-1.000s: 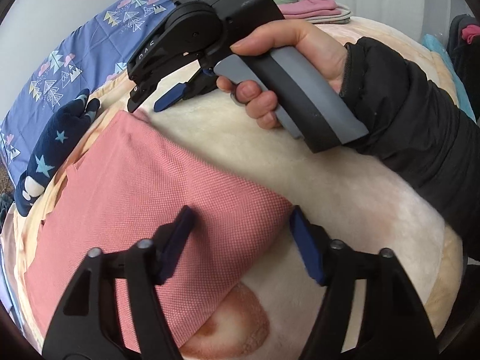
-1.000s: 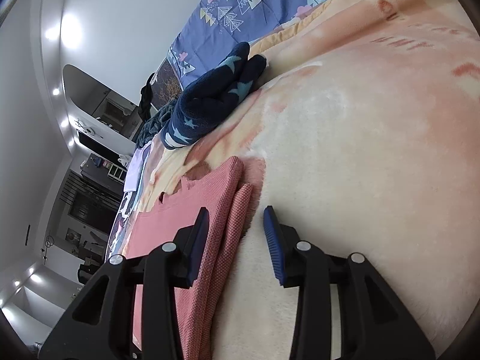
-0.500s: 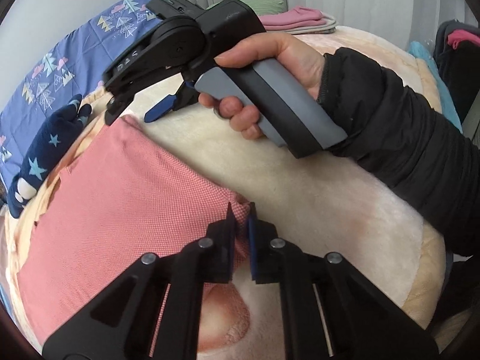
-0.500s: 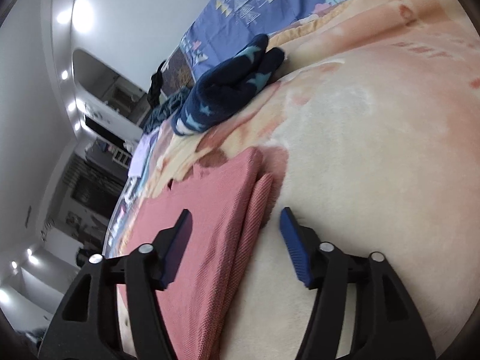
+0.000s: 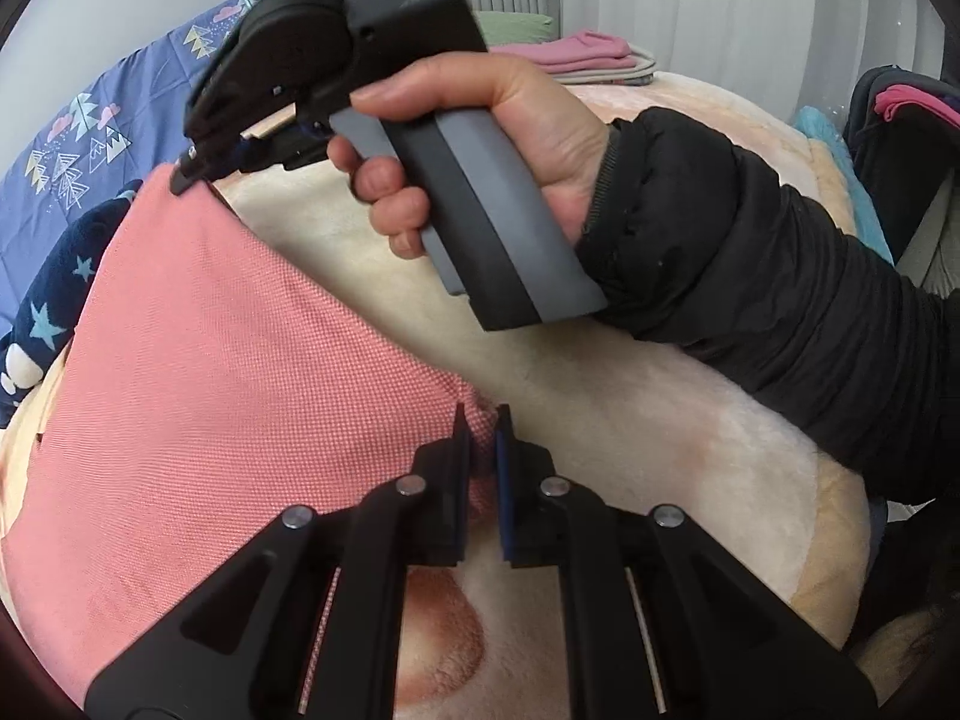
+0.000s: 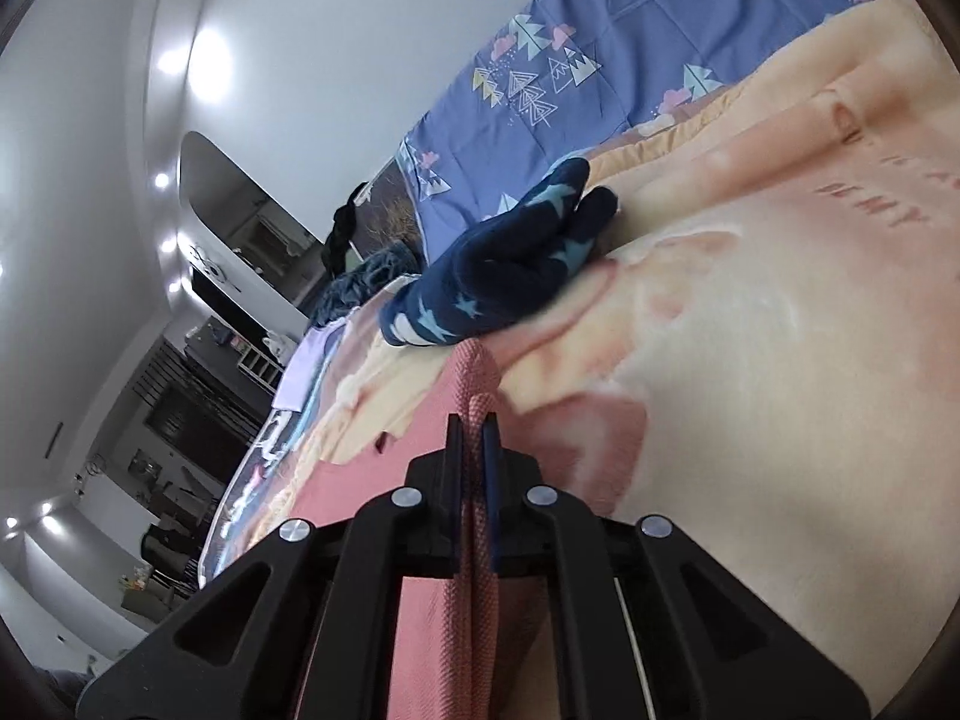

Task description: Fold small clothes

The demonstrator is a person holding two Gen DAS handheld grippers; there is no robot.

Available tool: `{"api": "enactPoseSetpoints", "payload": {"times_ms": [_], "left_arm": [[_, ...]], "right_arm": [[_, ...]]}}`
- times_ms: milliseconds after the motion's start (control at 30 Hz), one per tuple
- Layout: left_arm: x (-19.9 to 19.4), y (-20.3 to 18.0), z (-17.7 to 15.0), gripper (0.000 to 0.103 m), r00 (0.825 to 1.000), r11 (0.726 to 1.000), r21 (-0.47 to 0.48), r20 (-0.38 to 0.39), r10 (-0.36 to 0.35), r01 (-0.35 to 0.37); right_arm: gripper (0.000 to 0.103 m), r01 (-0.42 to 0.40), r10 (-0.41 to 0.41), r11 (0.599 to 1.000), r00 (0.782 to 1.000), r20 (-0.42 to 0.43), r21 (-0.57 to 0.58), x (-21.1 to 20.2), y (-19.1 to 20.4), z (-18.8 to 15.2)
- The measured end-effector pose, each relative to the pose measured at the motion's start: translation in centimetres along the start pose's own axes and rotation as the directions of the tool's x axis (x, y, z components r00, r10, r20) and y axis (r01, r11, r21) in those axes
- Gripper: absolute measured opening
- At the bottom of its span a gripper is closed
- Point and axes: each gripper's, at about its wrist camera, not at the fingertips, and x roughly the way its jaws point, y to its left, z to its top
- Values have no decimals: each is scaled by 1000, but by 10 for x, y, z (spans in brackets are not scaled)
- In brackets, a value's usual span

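Observation:
A pink knitted garment [image 5: 228,372] lies spread on a cream and peach blanket [image 5: 600,396]. My left gripper [image 5: 481,420] is shut on its near right corner, with pink cloth pinched between the pads. At the garment's far corner, a hand in a black sleeve holds my right gripper [image 5: 189,171], seen here from the left wrist view. The right wrist view shows that right gripper [image 6: 473,420] shut on a doubled fold of the pink garment [image 6: 474,396], which runs up between its fingers.
A dark blue garment with pale stars [image 6: 504,270] lies past the pink one, [image 5: 42,300] at the left. A blue patterned quilt [image 6: 600,66] lies behind it. Folded pink and green clothes [image 5: 576,54] are stacked at the back. Dark bags [image 5: 900,114] stand at the right.
Both grippers stood open around the pink garment's edges a second ago. The left closed on its corner first, then the right closed on the far fold. Both hands stayed nearly in place.

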Motion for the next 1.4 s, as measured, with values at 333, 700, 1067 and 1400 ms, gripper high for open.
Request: {"api": "enactPoseSetpoints", "payload": {"times_ms": [333,700,1067,1400], "left_arm": [[7,-3,-1,8,1000,1000,-9,-17,-25,25],[12,-4,-2,10,999,999,-2,-12,-37,37],[1,-9,-11,18,1000,1000,-28,18,3,-2],[-133,85,-124,44,966,885,-435,111,235,-165]], "right_arm": [[3,-80,81,970,997,4,232,-4,-48,8],[5,107,-113,992,989,-91,-71,25,10,-9],[10,99,-98,994,995,-37,35,13,-29,-7],[30,267,-271,962,952,141,50,-63,3,-25]]}}
